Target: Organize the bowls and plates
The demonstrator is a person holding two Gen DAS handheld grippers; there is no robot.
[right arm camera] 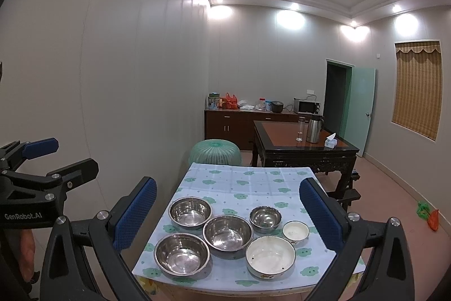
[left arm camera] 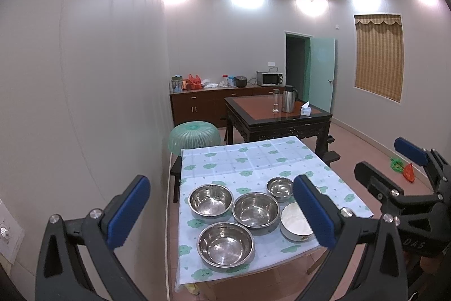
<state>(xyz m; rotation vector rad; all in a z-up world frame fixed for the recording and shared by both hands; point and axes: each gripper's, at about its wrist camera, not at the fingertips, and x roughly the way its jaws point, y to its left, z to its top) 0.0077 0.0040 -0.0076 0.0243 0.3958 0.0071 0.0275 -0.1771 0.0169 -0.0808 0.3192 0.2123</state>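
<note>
Here we hold both the left gripper [left arm camera: 222, 212] and the right gripper [right arm camera: 227, 212] wide apart and empty above the table [right arm camera: 253, 179], where six bowls [right arm camera: 227, 232] sit crowded, so nesting could knock slick steel neighbours.

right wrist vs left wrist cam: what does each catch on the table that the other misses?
Only the right wrist view: the small white bowl, and the large white bowl unobstructed; the left gripper at the frame's left edge.

Only the left wrist view: the right gripper at the right edge, open; its own finger covers part of the large white bowl.

Both: four steel bowls, three large and one small steel bowl, on the patterned tablecloth, nothing stacked, both grippers open and clear of the table.
</note>
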